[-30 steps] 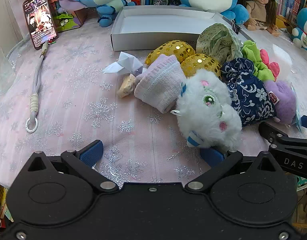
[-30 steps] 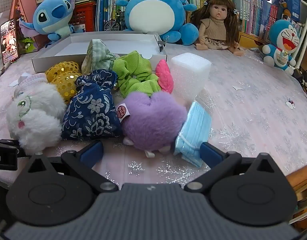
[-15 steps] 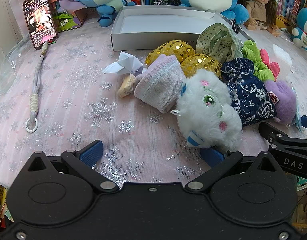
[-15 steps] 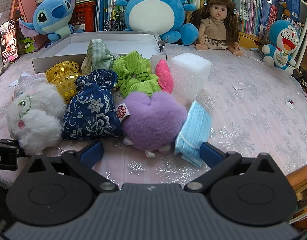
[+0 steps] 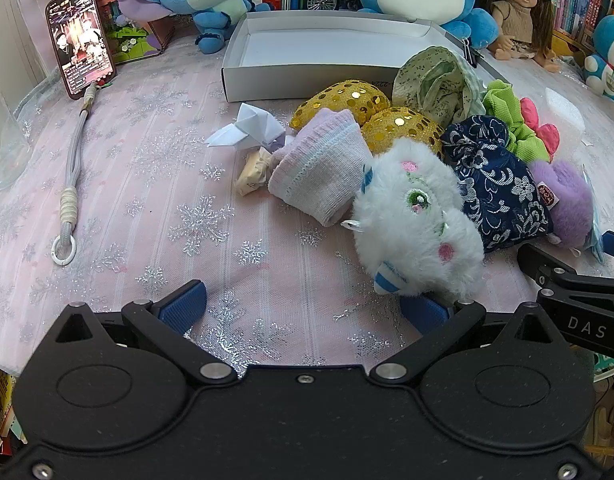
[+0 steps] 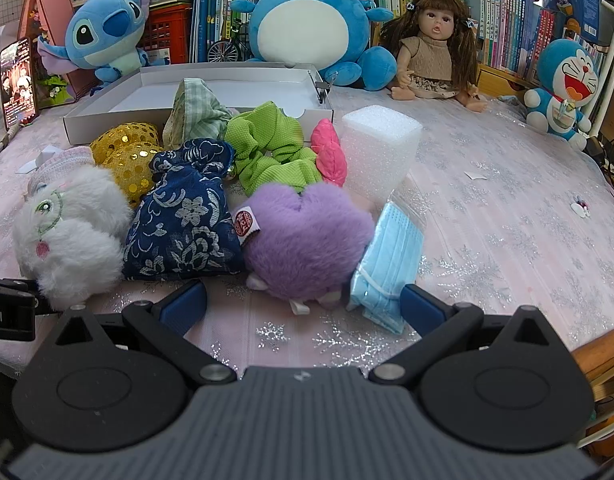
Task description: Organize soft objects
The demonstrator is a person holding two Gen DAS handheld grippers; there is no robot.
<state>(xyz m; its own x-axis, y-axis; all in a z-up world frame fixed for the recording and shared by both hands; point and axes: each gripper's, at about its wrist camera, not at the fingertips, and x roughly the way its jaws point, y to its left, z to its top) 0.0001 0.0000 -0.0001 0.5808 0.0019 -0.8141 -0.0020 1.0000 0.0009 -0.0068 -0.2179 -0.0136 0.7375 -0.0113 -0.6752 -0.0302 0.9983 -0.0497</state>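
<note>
Across the pink snowflake tablecloth (image 5: 147,184) a heap of soft things lies bunched together, just in front of a shallow white box (image 5: 331,60) at twelve o'clock in the left wrist view — its floor shows bare white card. Largest in the heap are the fluffy white plush (image 5: 419,220) with a green stitched eye and the purple fuzzy plush (image 6: 303,240), which bears a round red tag. Between them lies a navy floral pouch (image 6: 187,220), touching both. Behind it sit a lime-green scrunchie (image 6: 271,148), two gold sequin pads (image 5: 363,104) and a green-print cloth bag (image 5: 435,80) leaning on the box wall. At ten o'clock from the white plush lies a folded pale pink sock (image 5: 319,168); a bagged blue face mask (image 6: 387,256) rests against the purple plush.

Both grippers hover low at six o'clock — left gripper (image 5: 303,304) and right gripper (image 6: 303,300) each with fingers spread wide, gripping nothing.
</note>
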